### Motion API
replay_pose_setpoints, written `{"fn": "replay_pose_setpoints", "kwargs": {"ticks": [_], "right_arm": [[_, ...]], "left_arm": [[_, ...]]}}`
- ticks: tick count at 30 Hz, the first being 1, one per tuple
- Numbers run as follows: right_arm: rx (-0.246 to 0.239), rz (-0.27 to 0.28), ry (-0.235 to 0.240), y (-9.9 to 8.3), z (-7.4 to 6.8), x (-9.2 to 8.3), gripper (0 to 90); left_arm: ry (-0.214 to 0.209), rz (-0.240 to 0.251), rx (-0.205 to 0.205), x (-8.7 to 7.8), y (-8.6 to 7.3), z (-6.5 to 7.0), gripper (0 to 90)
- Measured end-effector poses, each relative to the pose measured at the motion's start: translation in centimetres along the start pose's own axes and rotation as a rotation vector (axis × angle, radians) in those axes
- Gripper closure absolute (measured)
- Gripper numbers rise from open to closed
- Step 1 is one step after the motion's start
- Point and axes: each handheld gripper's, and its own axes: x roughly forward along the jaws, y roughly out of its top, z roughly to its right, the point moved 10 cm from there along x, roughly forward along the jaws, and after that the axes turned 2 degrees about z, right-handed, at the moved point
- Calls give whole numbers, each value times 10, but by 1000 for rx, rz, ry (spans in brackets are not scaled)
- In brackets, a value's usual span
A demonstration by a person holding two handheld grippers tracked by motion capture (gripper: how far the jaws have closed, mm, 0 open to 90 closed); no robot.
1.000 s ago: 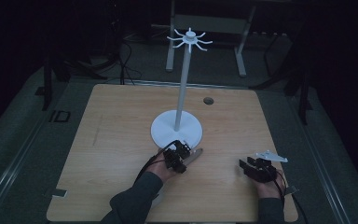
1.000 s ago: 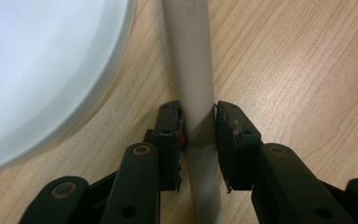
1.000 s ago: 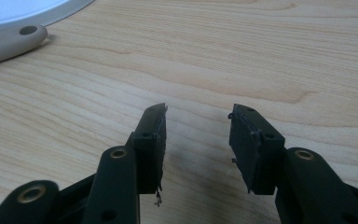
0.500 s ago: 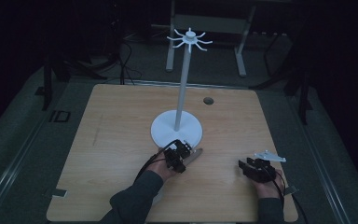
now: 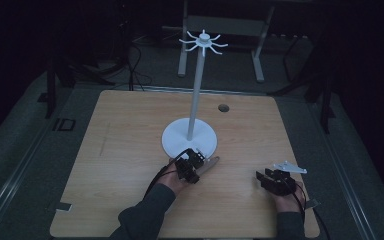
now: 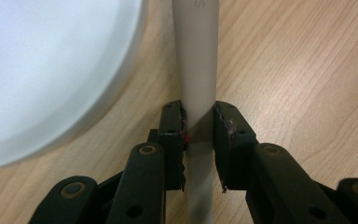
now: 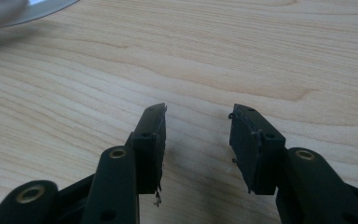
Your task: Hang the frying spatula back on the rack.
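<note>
Left gripper (image 6: 199, 135) jaws clamped tight; right gripper (image 7: 196, 140) jaws apart

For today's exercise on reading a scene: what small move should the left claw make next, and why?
Probably lift. The left claw is already shut on the pale flat stick, which lies on the table beside the white stand's base; the right claw waits open.

White stand (image 5: 189, 139), pale grey handle (image 6: 196, 56)

One tabletop (image 5: 130, 150) carries one white stand (image 5: 189, 140) with a single pole, and one pale flat stick (image 5: 209, 165). Two claws: the left claw (image 5: 190, 167) and the right claw (image 5: 272, 180). One dark hole (image 5: 223, 107) in the tabletop.
</note>
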Motion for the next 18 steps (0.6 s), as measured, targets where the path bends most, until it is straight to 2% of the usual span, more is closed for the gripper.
{"fn": "replay_pose_setpoints", "kwargs": {"ticks": [4,6,7,9,14,18], "right_arm": [[-3,2,-4,0,0,0,557],[-2,2,-5,0,0,0,556],[-1,2,-6,0,1,0,556],[-2,4,-9,0,1,0,555],[0,6,-10,1,2,0,552],[0,9,-11,1,2,-1,552]], "left_arm": [[9,51,-21,-8,5,-2,743],[13,59,-24,-9,5,-2,743],[15,88,-38,-13,7,-4,743],[22,108,-42,-16,9,-5,743],[32,140,-45,-21,13,-4,743],[46,182,-63,-27,17,-4,742]]}}
